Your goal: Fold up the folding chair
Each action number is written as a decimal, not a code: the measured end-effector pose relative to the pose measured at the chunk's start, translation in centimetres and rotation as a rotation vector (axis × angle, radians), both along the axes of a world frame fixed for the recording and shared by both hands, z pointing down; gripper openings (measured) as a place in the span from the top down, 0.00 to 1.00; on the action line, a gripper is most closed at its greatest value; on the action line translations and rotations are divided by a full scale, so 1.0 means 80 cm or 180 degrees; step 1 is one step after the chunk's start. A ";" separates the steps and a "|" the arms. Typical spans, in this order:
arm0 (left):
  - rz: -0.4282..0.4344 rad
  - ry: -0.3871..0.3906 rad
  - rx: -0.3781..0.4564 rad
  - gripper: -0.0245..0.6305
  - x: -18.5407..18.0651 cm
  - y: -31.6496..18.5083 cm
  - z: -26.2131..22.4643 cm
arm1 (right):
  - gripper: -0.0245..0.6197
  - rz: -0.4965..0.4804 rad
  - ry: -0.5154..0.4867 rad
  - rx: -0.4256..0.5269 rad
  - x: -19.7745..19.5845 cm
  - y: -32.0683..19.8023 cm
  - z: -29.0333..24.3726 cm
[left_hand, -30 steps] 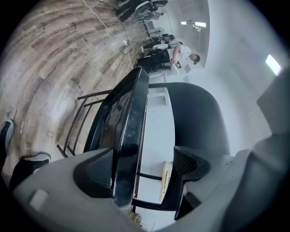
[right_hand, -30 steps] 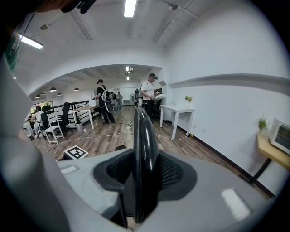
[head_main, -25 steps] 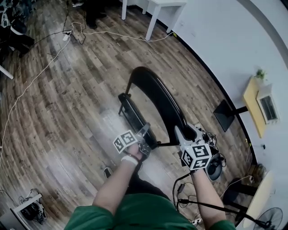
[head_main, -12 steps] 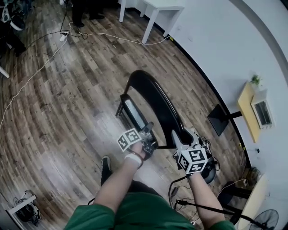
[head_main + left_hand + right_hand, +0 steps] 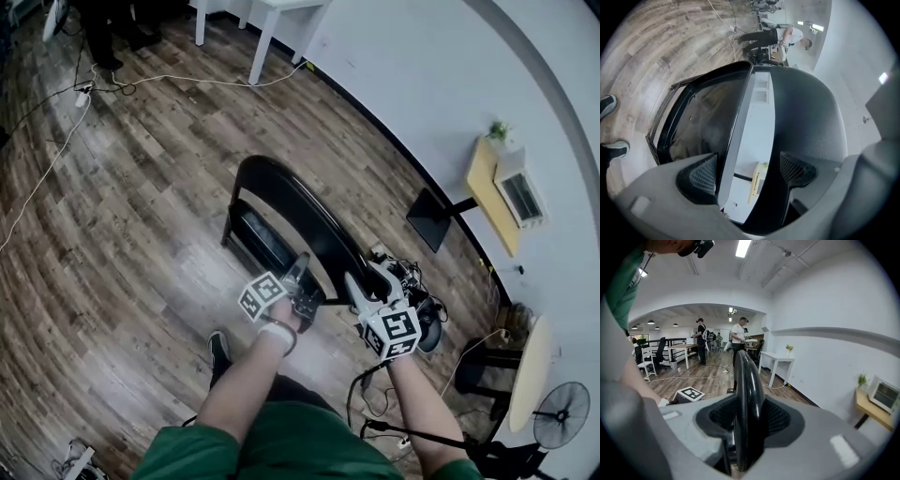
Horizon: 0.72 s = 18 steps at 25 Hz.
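My left claw (image 5: 747, 172) stands spread wide at the near end of the folding chair (image 5: 309, 217), straddling the edge of the tipped-up seat (image 5: 708, 112) and the lower part of the backrest (image 5: 806, 117). Its left pad lies against the seat's rim; whether the right pad touches the backrest I cannot tell. My right claw (image 5: 747, 420), just beside the left at that same end, pinches the backrest's glossy black rim edge-on. Its jaws have just eased open a little, with the rim between the pads and both pads on it. The chair stands on the wood floor (image 5: 122, 234), seat and backrest close together. My shoe (image 5: 219, 349) is near the chair's near end. A white cable (image 5: 56, 159) trails well apart from the chair, and a white table (image 5: 780, 359) stands beyond its far end by the white wall (image 5: 450, 103).
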State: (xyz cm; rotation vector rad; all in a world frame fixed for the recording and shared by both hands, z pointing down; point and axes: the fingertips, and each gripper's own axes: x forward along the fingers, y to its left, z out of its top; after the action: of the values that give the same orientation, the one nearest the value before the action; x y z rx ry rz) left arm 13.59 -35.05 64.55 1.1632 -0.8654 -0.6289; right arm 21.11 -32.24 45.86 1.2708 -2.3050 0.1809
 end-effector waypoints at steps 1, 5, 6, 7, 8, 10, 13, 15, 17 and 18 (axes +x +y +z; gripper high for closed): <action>0.0058 -0.0008 0.0033 0.32 0.004 -0.002 -0.001 | 0.70 0.0010 0.0036 0.0002 0.003 -0.003 0.001; 0.0412 -0.0100 0.0183 0.33 0.015 -0.002 -0.002 | 0.68 0.0076 0.0188 -0.0015 0.009 -0.009 0.007; 0.0477 -0.0125 0.0201 0.33 0.017 -0.001 -0.003 | 0.68 0.0080 0.0196 -0.0019 0.009 -0.009 0.007; 0.0528 -0.0148 0.0215 0.33 0.018 0.000 -0.003 | 0.68 0.0077 0.0202 -0.0018 0.009 -0.008 0.006; 0.0566 -0.0166 0.0228 0.33 0.019 0.001 -0.004 | 0.68 0.0072 0.0207 -0.0012 0.009 -0.008 0.006; 0.0619 -0.0171 0.0259 0.33 0.018 0.002 -0.005 | 0.68 0.0064 0.0221 -0.0002 0.008 -0.008 0.005; 0.0679 -0.0152 0.0296 0.33 0.010 0.010 -0.005 | 0.68 0.0078 0.0239 -0.0020 0.010 -0.011 0.005; 0.0711 -0.0147 0.0298 0.33 -0.002 0.022 0.001 | 0.68 0.0107 0.0239 -0.0040 0.013 -0.012 0.007; 0.0740 -0.0160 0.0312 0.33 -0.022 0.034 0.006 | 0.68 0.0113 0.0250 -0.0042 0.013 -0.011 0.010; 0.0758 -0.0170 0.0334 0.33 -0.035 0.039 0.005 | 0.68 0.0111 0.0256 -0.0040 0.012 -0.011 0.011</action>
State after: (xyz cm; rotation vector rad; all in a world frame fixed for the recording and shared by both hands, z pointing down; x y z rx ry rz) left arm 10.81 -31.93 64.98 1.3596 -0.7316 -0.4537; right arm 22.10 -33.14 46.70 1.2892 -2.2117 0.1530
